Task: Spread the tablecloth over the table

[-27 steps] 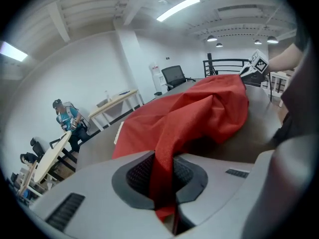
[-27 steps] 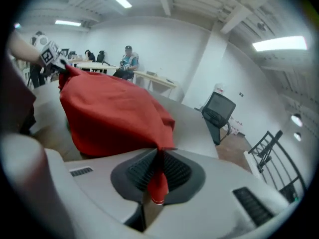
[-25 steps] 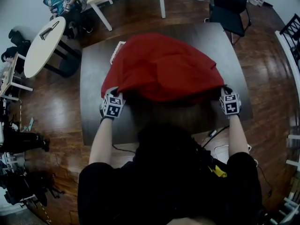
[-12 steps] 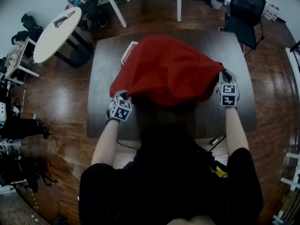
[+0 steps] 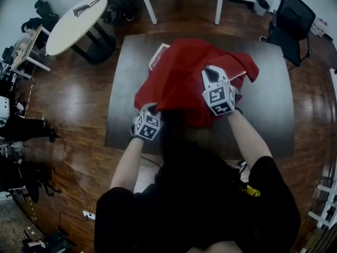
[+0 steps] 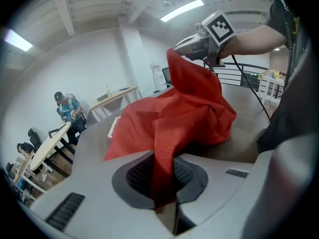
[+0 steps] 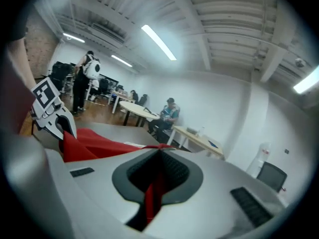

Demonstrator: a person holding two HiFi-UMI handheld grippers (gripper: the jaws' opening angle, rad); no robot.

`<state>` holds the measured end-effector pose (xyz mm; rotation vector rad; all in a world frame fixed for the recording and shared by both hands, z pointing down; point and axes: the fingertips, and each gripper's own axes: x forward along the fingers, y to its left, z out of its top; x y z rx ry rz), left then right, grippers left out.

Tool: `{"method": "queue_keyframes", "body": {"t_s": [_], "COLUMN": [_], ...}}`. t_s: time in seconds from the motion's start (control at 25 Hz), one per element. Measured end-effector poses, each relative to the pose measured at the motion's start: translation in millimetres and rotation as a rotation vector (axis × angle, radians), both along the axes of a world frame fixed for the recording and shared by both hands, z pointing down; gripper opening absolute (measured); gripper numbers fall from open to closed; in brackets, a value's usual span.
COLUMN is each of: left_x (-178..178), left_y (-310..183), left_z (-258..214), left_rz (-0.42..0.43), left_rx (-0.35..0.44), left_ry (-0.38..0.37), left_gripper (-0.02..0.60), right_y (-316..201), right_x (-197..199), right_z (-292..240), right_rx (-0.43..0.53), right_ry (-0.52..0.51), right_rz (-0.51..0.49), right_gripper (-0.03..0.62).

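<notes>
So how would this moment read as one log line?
red tablecloth: bunched on dark table, not spread | left gripper: pinching cloth, fingers just easing open | right gripper: shut on cloth, held above the pile

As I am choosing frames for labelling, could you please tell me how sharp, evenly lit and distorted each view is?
Head view: sharp, strongly barrel-distorted, dark corners, glare on the wooden floor. Left gripper view: black fisheye rim, red tablecloth crisp, ceiling light blooming. Right gripper view: hazy and soft throughout, ceiling strip lights blown out.
</notes>
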<state>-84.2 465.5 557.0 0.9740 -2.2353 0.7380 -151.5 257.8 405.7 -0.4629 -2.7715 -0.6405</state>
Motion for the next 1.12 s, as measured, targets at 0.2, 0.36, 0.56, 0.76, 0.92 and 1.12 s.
{"method": "queue_keyframes", "body": {"t_s": [0.2, 0.36, 0.56, 0.76, 0.92, 1.12], "left_x": [3, 5, 11, 7, 2, 3], "left_y": [15, 34, 39, 41, 55, 48], "left_z": [-4, 6, 24, 9, -5, -38], "left_rz": [-0.044, -0.101, -0.120, -0.118, -0.130, -0.087], "left_rx": [0.038, 0.062, 0.061, 0.099, 0.110, 0.067], "left_ry": [0.007, 0.035, 0.058, 0.103, 0.134, 0.050], "left_gripper": [0.031, 0.031, 0.031, 0.104, 0.190, 0.199], "right_y": [133, 193, 187, 115, 38, -2], "right_x": [15, 32, 57, 62, 62, 69], "right_z": [13, 77, 111, 85, 93, 95], "right_rx": [0.126, 0.229, 0.276, 0.202, 0.181, 0.104], "right_ry": [0.007, 0.189, 0.241, 0.183, 0.228, 0.274], "right_rz": [-0.336, -0.506, -0.545, -0.459, -0.310, -0.230], "right_gripper": [0.011, 0.027, 0.187, 0.189, 0.187, 0.164]}}
